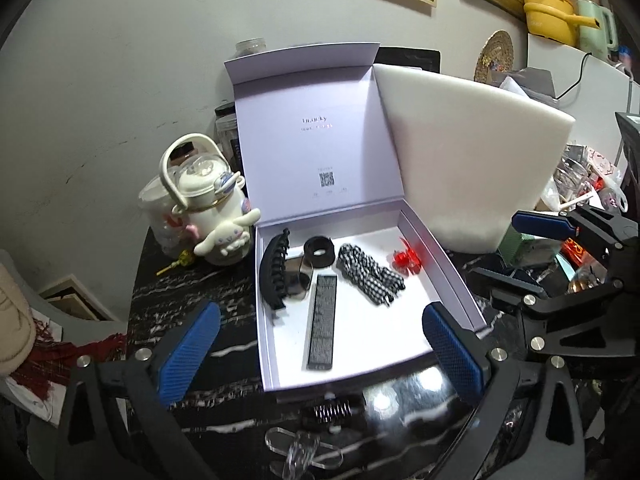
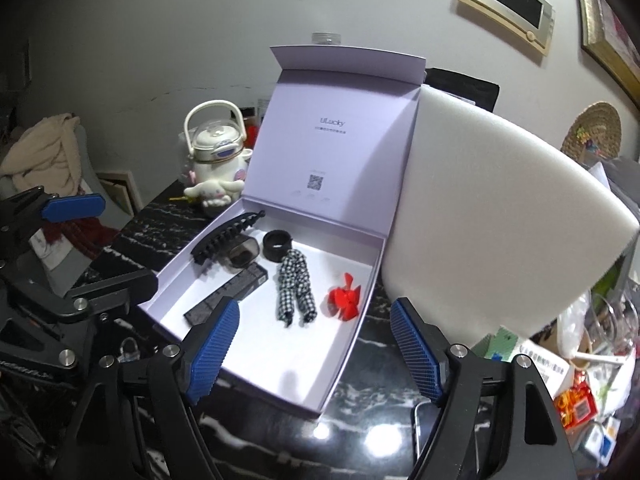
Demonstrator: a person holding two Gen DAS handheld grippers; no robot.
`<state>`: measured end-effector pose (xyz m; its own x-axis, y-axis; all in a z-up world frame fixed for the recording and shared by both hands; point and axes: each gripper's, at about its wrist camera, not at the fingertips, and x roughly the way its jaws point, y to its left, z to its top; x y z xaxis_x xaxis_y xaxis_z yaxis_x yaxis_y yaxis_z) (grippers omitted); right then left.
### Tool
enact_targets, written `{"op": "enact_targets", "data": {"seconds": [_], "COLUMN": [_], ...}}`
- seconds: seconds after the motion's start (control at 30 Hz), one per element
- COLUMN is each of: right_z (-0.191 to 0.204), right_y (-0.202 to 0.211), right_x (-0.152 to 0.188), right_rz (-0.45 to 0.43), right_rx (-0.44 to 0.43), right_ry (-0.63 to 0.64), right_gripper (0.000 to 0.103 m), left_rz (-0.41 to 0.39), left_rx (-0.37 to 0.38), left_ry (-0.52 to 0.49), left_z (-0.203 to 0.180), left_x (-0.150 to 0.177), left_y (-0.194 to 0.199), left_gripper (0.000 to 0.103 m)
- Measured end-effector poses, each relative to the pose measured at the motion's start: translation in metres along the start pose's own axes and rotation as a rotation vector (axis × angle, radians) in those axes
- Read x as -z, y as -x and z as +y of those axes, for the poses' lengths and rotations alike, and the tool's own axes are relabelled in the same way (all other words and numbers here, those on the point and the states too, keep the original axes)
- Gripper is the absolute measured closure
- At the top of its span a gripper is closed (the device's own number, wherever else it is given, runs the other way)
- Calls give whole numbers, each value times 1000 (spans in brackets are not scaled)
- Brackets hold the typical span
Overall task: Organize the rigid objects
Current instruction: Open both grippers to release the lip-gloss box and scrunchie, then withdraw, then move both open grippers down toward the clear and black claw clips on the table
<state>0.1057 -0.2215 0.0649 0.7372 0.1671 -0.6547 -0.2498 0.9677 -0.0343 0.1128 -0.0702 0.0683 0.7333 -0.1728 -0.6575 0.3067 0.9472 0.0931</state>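
Note:
An open lilac box (image 1: 372, 340) (image 2: 304, 368) stands on the black marbled table (image 1: 188, 292), its lid upright. Inside lie a black claw clip (image 1: 274, 272) (image 2: 224, 240), a black ring (image 1: 319, 252) (image 2: 277, 249), a checkered hair tie (image 1: 368, 276) (image 2: 294, 288), a small red clip (image 1: 406, 260) (image 2: 345, 298) and a long black barrette (image 1: 322, 320) (image 2: 228, 292). My left gripper (image 1: 322, 312) stands open over the box's front edge with nothing between its pads. My right gripper (image 2: 316, 308) is open too, empty, at the box's near corner. A black coil clip (image 1: 332, 410) and a clear clip (image 1: 304, 448) lie on the table in front.
A white foam block (image 1: 472, 152) (image 2: 500, 208) leans at the box's right side. A cream bottle with a plush figure (image 1: 208, 208) (image 2: 218, 160) stands left of the box. Packets and glassware (image 2: 580, 380) crowd the right. The wall is close behind.

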Motion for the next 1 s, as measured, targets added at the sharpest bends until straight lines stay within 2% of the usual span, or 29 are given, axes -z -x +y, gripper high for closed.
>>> {"op": "enact_targets", "data": {"seconds": [0.57,1.0], "right_z": [34,60], "right_y": [28,27], "right_x": [31,68], "right_rz": [1,56], "right_rx": [-53,-112], "right_ry": [30,39], "right_gripper": [24,23], "left_rz": [17,75], "left_rx": [-11,0], "left_ry": [45,76], "left_z": [4,7], "left_x": [45,88], "left_y": [41,47], "left_gripper": [0,0]}}
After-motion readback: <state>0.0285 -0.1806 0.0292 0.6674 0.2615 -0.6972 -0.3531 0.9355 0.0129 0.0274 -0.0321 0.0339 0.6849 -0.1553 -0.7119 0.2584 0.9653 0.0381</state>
